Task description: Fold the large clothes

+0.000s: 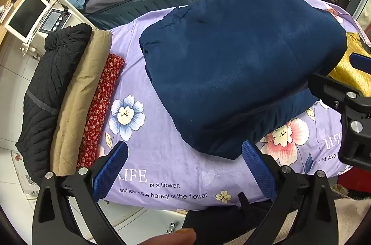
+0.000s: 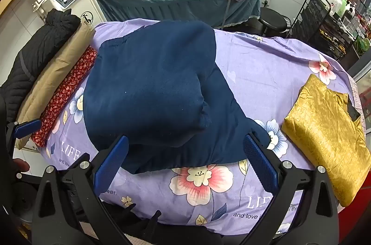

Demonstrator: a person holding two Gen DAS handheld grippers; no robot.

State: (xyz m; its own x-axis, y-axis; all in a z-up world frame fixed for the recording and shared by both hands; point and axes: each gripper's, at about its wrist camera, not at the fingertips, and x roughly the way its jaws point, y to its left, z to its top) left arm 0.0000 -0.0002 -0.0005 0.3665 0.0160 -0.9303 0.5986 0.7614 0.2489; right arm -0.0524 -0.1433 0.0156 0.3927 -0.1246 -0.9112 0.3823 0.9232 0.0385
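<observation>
Partly hidden under folded navy garment (image 2: 150, 92), floral sheet (image 2: 266, 69); left tongs (image 1: 185, 173) and right tongs (image 2: 185, 164) both released.

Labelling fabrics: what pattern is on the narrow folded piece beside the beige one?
Dark red fabric with a small pale floral print; clearest in the left wrist view.

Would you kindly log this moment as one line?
navy garment: folded on floral sheet | left gripper: open | right gripper: open

Both wrist views look down close over the navy garment (image 1: 236, 69) from the table's near edge.
</observation>
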